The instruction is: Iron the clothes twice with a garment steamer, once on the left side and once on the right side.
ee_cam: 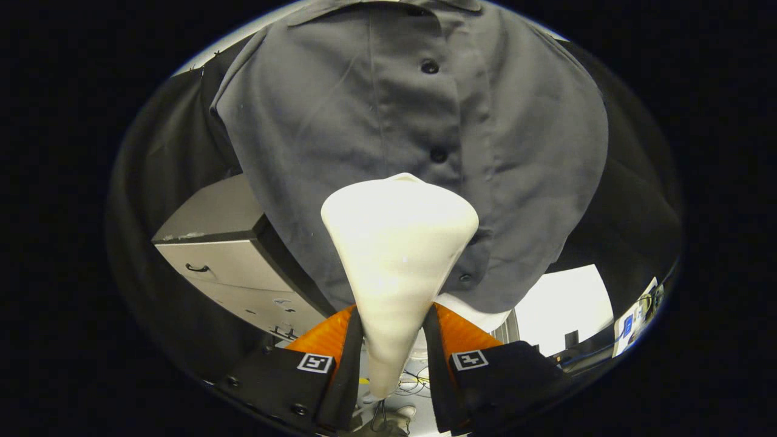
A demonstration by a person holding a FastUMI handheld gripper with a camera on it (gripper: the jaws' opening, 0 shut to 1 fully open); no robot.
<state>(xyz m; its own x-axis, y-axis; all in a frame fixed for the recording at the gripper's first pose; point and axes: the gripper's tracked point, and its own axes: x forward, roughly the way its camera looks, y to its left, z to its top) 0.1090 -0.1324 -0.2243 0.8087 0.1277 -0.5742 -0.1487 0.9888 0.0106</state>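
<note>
A grey button-front shirt (340, 133) hangs in front of me, its placket with dark buttons running down just right of the middle. My gripper (393, 331) is shut on the neck of a white garment steamer (397, 255), both fingers pressing on its narrow handle. The steamer's wide head flares upward beyond the fingers and sits close against the shirt's lower front, by the placket. Whether the head touches the cloth I cannot tell.
A grey cabinet (224, 255) with a drawer handle stands behind the shirt's left hem. Black cloth walls close both sides. Below the fingers lie cables (413, 379) on a pale floor, and a bright white panel (564, 303) sits beyond the right finger.
</note>
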